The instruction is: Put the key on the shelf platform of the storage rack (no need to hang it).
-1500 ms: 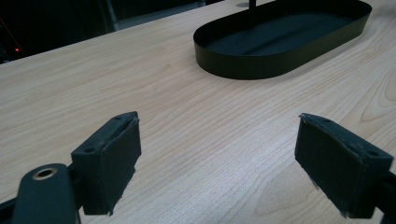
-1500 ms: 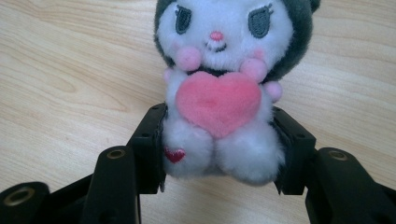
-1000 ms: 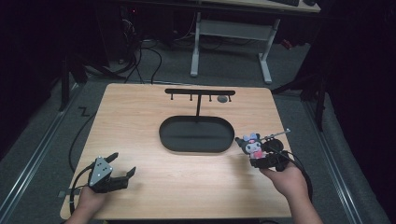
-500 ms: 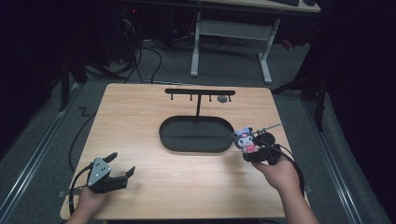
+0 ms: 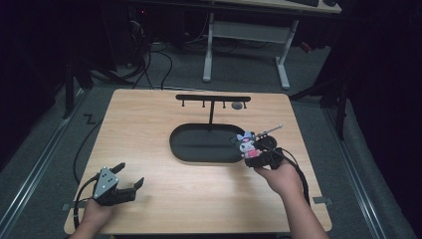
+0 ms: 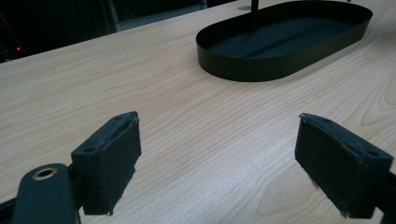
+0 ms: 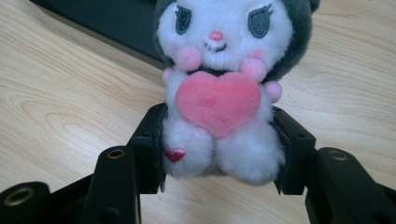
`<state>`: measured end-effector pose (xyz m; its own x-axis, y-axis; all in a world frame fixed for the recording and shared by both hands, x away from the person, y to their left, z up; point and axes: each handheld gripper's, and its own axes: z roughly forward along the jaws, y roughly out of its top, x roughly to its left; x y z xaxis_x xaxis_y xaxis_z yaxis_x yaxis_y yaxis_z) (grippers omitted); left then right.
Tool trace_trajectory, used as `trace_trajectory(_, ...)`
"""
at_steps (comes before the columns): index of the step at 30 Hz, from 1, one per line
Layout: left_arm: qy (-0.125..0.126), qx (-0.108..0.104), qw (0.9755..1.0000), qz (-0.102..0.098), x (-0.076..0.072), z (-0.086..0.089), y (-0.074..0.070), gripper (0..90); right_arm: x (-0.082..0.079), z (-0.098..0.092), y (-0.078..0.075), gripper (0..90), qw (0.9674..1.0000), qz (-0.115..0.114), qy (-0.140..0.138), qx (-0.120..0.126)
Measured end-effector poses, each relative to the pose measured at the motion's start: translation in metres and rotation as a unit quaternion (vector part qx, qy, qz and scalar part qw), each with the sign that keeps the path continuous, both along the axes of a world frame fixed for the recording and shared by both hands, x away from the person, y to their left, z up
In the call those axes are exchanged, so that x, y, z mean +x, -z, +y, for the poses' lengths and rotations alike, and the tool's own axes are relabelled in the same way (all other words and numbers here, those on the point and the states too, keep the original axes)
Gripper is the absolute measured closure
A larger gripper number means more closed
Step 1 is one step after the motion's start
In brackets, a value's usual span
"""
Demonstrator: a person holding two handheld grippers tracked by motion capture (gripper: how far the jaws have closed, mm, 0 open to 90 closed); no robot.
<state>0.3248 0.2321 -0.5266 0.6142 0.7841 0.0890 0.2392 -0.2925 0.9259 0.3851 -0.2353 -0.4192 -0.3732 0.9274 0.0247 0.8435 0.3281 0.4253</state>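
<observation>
A small plush toy (image 7: pixel 219 93) with a white face, dark hood and pink heart is clamped at its lower body in my right gripper (image 7: pixel 219 154). In the high view the plush toy (image 5: pixel 247 145) and the right gripper (image 5: pixel 259 158) hang at the right end of the black oval tray (image 5: pixel 185 147). A thin silver chain or rod (image 5: pixel 268 130) sticks out from the toy to the upper right. My left gripper (image 5: pixel 130 175) rests at the table's front left, jaws wide apart with nothing between them. The tray (image 6: pixel 243 70) lies beyond the left gripper (image 6: pixel 219 163).
A black T-shaped stand (image 5: pixel 211 102) with small hooks rises from the tray's far side; a round grey object (image 5: pixel 237 105) sits by its right end. The wooden table (image 5: pixel 149 129) ends in dark floor, with cables and a desk frame (image 5: pixel 244 35) behind.
My right gripper has carried the plush toy leftward and slightly away from me, to the tray's right end. The left gripper has stayed put.
</observation>
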Motion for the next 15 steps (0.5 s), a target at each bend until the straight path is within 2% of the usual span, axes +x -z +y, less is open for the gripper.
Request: trace_trajectory(15, 0.001, -0.001, 1.0000, 0.000, 0.000, 0.000, 0.000, 15.4, 0.023, 0.018, 0.009, 47.3, 0.9999, 0.010, -0.001, 0.009)
